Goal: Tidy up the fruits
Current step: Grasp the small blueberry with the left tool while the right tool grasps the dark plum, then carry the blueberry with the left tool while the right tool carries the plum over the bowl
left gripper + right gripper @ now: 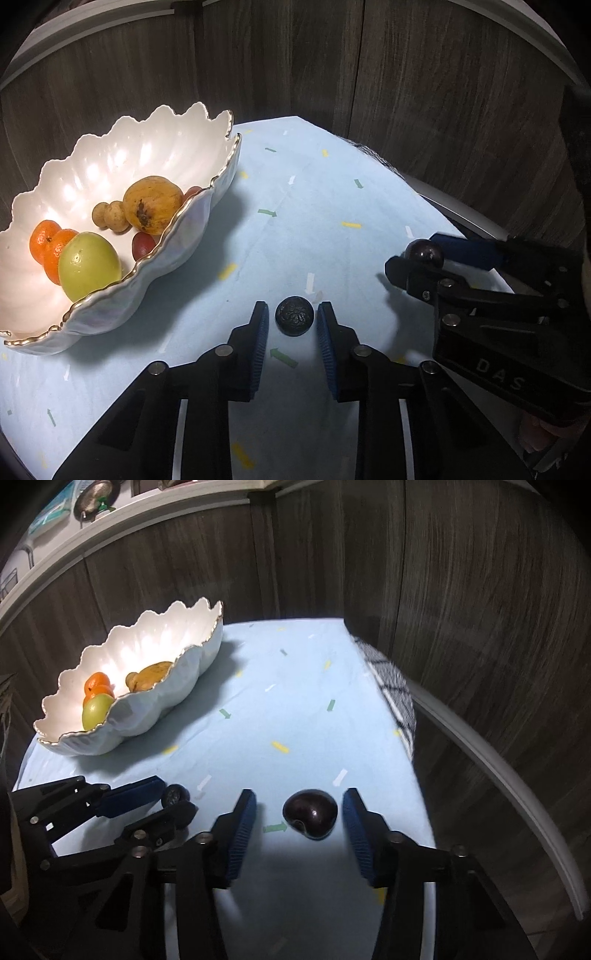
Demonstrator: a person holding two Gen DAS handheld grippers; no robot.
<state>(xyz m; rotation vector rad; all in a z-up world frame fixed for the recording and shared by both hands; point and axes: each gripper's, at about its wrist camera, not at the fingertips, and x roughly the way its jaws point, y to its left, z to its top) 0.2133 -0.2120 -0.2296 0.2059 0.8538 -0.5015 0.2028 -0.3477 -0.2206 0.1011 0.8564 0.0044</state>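
Both grippers are down at the near edge of the pale blue tablecloth (303,686), each straddling its own fruit. The left gripper (291,321) has its ribbed blue pads on either side of a small, dark, wrinkled round fruit (294,316), and a thin gap shows on both sides, so it is bracketing the fruit rather than clamping it. The right gripper (300,814) sits the same way around a glossy dark plum (311,812), with more daylight on the left pad's side than on the right's; it is not gripping yet either. The good move here, I'd say, is to centre each fruit between the pads before squeezing, because a round fruit touched by one pad first will roll off along the cloth. Close gently: the plum's skin looks smooth and slippery, and the wrinkled one may be a dried or overripe passion fruit, though the dim light leaves that uncertain. Keep the two grippers well apart on the lift, since they sit close side by side. Farther back to the left waits the scalloped white bowl (110,162) with its gold rim, holding mandarins (51,247), a green fruit (88,266) and a brown-yellow one (153,205). Its open far half looks like the easier landing spot.
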